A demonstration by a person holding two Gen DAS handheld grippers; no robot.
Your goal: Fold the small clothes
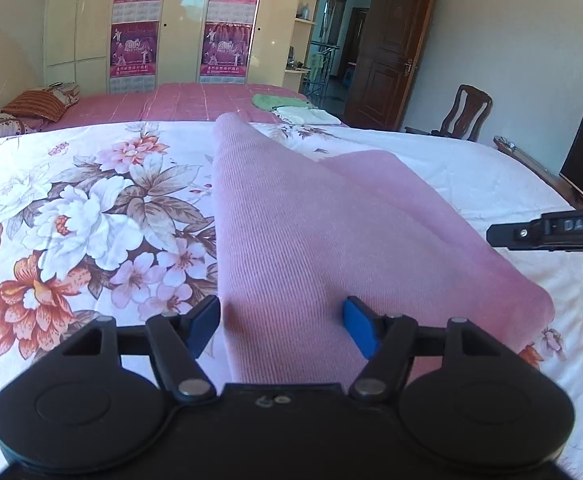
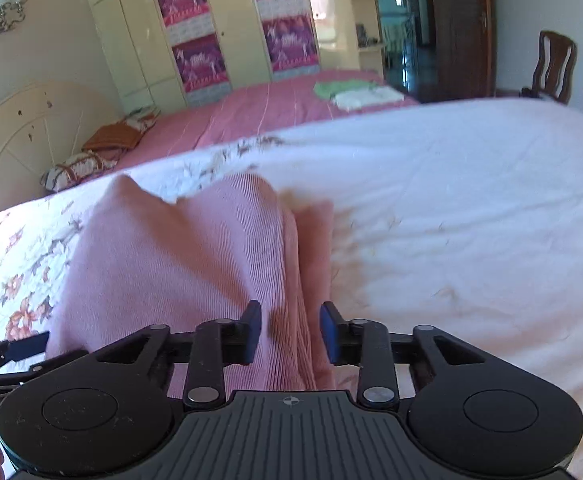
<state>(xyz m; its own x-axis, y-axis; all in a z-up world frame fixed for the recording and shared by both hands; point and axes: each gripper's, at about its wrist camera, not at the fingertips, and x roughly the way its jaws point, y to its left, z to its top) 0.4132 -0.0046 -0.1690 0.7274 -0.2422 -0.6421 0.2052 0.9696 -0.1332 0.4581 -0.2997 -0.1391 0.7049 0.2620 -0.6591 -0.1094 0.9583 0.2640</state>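
Two grippers are seen over a pink ribbed garment (image 1: 291,216) that is spread on a floral bedsheet (image 1: 91,208). The left gripper (image 1: 281,326) is held with its blue pads (image 1: 358,330) spread wide apart, released, with the near edge of the garment lying between them and not pinched. The right gripper (image 2: 290,332) is seen with its pads (image 2: 328,332) set either side of a raised fold of the same garment; a gap is visible beside each pad, so no grasp is shown. Part of the right gripper (image 1: 551,232) is also caught at the right edge of the left wrist view. Behind, a green cloth (image 1: 277,101) and a white cloth (image 1: 307,115) are laid on a pink bedspread (image 1: 171,104).
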